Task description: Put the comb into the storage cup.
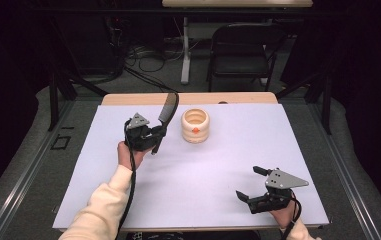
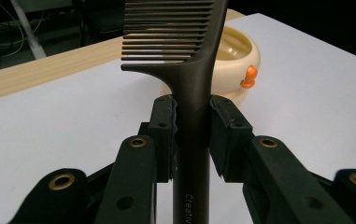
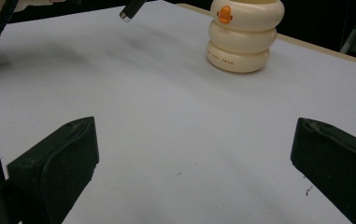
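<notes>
Jaws of the left hand-held gripper [image 2: 192, 135] are clamping a dark comb [image 2: 189, 70] by its handle, holding it just beside the cream ribbed holder [image 1: 195, 125]; the right hand-held gripper [image 1: 252, 184] is resting wide apart over the tabletop [image 1: 193, 190].

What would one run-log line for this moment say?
left claw: shut on comb, held upright off table | right claw: open, empty, near table edge | ribbed cream holder: upright, beside comb | white mat

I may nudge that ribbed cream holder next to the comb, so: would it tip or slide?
The holder looks squat and wide-based, so it would probably slide rather than tip. Its smooth rings may be slippery for fingers. Open and hollow on top, it is likely light.
</notes>
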Motion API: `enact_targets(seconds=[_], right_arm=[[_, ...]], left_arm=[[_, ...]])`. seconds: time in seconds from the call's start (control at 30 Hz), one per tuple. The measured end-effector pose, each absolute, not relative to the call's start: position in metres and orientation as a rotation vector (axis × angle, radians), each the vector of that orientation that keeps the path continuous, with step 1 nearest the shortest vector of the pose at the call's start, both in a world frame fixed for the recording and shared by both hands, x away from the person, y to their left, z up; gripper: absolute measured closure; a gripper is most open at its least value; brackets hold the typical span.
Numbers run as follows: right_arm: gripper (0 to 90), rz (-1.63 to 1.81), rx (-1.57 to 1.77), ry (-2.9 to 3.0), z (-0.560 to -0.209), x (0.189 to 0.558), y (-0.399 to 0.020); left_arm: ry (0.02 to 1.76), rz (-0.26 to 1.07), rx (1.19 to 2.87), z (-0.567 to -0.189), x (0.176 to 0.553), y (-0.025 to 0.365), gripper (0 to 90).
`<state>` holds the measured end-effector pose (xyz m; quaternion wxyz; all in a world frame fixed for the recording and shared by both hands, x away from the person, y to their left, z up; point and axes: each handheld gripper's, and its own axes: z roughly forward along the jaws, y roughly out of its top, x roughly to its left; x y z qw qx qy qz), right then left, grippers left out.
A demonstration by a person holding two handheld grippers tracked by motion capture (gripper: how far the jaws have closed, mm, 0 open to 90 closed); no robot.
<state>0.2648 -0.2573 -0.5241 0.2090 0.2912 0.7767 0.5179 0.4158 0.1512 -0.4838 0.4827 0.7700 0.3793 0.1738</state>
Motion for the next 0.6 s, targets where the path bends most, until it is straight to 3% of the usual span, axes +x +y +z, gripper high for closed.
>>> enact_targets(seconds=[0.6], right_arm=[[0.4, 1.442, 0.811, 2.161, -0.5242, 0.2649, -0.2572]], left_arm=[[0.91, 0.428, 1.862, -0.4777, 0.4226, 0.143, 71.9]])
